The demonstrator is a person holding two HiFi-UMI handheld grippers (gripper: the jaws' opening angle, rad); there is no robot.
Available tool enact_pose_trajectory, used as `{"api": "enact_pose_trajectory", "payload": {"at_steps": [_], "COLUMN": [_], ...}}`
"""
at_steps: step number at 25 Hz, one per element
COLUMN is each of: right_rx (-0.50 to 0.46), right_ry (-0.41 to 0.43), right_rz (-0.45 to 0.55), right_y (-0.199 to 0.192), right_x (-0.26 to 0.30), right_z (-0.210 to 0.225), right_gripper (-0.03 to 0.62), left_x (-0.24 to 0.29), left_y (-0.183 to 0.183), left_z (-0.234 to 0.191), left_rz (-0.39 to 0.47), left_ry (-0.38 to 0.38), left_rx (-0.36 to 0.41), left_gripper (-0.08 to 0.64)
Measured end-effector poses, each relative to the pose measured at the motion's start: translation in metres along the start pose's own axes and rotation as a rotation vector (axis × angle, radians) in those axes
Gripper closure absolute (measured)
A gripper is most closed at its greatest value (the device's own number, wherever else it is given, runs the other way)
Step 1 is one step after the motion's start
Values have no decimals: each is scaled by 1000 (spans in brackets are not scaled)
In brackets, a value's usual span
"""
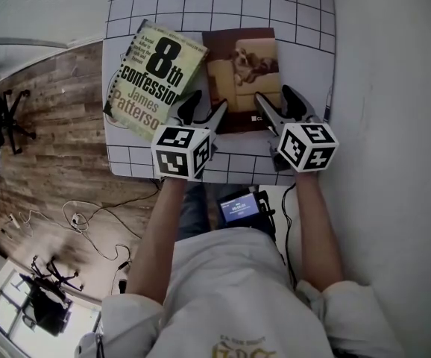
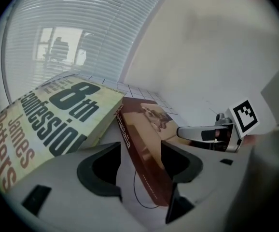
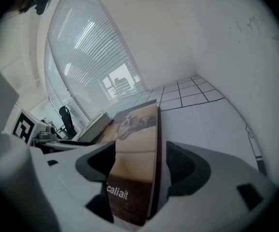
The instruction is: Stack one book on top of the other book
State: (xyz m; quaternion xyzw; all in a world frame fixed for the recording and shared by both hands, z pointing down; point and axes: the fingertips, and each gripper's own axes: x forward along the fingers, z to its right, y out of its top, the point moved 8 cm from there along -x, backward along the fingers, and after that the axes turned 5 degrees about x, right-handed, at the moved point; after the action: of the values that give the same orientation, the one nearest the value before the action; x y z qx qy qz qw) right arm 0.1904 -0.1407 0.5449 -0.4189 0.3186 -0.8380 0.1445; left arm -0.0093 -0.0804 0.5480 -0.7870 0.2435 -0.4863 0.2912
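Two books lie side by side on the gridded table (image 1: 290, 6). On the left is a thick yellow-green paperback (image 1: 152, 77) (image 2: 48, 124); on the right, a thin brown book (image 1: 241, 66) with a dog on its cover. My left gripper (image 1: 203, 109) (image 2: 139, 166) is open around the brown book's (image 2: 146, 129) near left corner, with gaps on both sides of the spine. The right gripper (image 1: 281, 104) (image 3: 142, 170) stands open around the near right corner of the brown book (image 3: 137, 144). Neither gripper's pads press on the book, which rests flat.
A white wall runs close along the table's right side. The table's left edge drops to a wooden floor with cables (image 1: 89, 222). A small screen device (image 1: 239, 209) hangs at the person's waist below the near edge. Window blinds (image 2: 81, 42) stand beyond the table's far end.
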Motion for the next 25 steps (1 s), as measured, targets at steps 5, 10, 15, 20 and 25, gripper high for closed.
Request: {"api": "enact_pose_trajectory", "payload": {"at_steps": [5,10,15,20,25], "right_rx": [7,11,17,36,53], "right_ry": [1,8,-6,-31,-64], "right_rz": [-52,-61,-64,-55,-31], "right_y": [-5,-5,-5,-8,-10], "right_x": [7,7,4,-7,-22], "right_z": [-3,-3,-3,-3,0], "right_gripper": [331,334,341,345,350], "left_x": [10,12,11,11,12], "left_y": [-6,-4,-5,-4,-3], "left_z": [0,3,7,13,25], "left_rz": [-26,-44,-53,-82,-80], "left_ry": [-51,-75,-52,-78,-103], "left_rx": [-77,-80,-73,-55,-20], "left_gripper": [302,347,351,353,353]}}
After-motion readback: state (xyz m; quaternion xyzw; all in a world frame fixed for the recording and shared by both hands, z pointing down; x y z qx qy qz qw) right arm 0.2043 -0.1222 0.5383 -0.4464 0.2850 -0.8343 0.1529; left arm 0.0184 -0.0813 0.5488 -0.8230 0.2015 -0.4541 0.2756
